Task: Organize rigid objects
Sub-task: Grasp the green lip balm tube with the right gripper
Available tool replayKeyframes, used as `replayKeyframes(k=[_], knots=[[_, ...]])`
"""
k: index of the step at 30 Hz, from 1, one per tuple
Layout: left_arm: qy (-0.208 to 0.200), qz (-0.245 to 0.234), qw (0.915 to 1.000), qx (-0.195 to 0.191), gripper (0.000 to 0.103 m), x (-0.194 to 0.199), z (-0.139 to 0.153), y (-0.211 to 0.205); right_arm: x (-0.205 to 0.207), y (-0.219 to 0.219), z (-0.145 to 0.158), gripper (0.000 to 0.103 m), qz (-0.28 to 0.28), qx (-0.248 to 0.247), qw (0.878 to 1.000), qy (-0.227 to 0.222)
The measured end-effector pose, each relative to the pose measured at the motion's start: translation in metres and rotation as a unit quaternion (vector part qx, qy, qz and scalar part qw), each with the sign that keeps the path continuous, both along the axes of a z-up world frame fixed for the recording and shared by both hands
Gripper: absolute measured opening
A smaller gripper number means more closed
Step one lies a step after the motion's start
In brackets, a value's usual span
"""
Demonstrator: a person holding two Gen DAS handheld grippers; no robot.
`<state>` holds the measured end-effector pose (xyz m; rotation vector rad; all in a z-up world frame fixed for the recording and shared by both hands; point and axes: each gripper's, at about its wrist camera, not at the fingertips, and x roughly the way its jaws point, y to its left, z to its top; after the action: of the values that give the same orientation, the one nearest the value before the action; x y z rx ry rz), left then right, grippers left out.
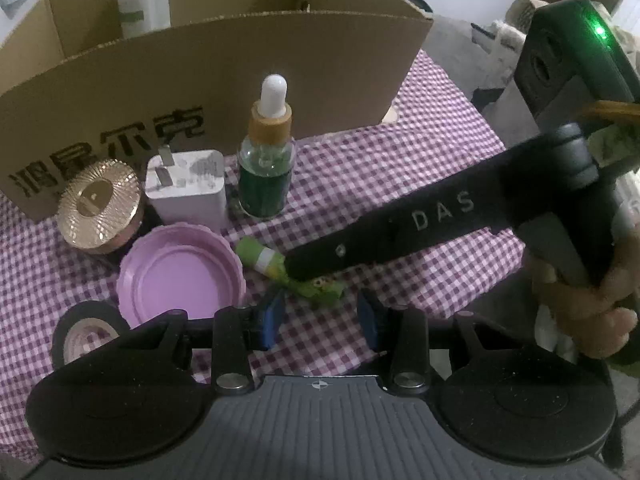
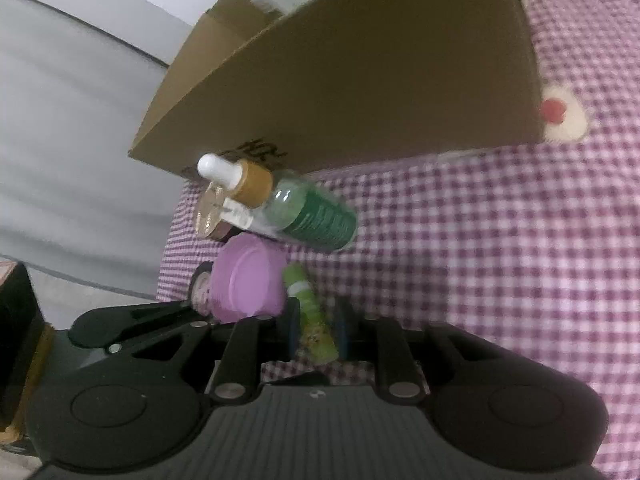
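1. Right gripper (image 2: 318, 330) clenched on the green tube (image 2: 314, 320), which lies on the checked tablecloth (image 2: 500, 260) near its front edge.
2. Left gripper (image 1: 320, 320) released, nothing between its pads.
3. Dropper bottle (image 1: 266, 160), charger (image 1: 186, 192), purple lid (image 1: 180, 276) stand before the cardboard box (image 1: 224, 92).

Table: we see it draped in a purple-and-white gingham cloth (image 2: 500, 240), filling the right wrist view from 12 round to 5 o'clock.
Cloth detail: a cream patch with a red spot (image 2: 562, 114) sits at 2 o'clock in that view.
Wall: a pale grey-white surface (image 2: 72, 140) crossed by dark lines lies at 9 to 11 o'clock, beyond the cloth's edge.
Floor: grey ground (image 1: 452, 64) shows at 1 o'clock in the left wrist view, past the table's far corner.
Clutter: blurred pale shapes (image 1: 508, 28) at 2 o'clock; we cannot tell what they are.
Light: dim, soft and even, with faint shadows.
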<state>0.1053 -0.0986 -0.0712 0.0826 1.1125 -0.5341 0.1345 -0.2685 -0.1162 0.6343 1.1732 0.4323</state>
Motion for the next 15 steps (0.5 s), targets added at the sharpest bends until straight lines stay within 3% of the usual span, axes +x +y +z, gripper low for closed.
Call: replayKeyframes(k=[7, 15], knots=[[-0.001, -0.001, 1.0000, 0.003, 0.040, 0.0006, -0.0031, -0.0016, -0.0028, 0.0049, -0.0026, 0.021, 0.012, 0.015, 1.000, 0.012], [-0.009, 0.000, 1.0000, 0.000, 0.040, 0.0006, -0.0007, -0.0010, -0.0073, 0.0063, -0.0048, 0.019, -0.015, 0.025, 1.000, 0.009]])
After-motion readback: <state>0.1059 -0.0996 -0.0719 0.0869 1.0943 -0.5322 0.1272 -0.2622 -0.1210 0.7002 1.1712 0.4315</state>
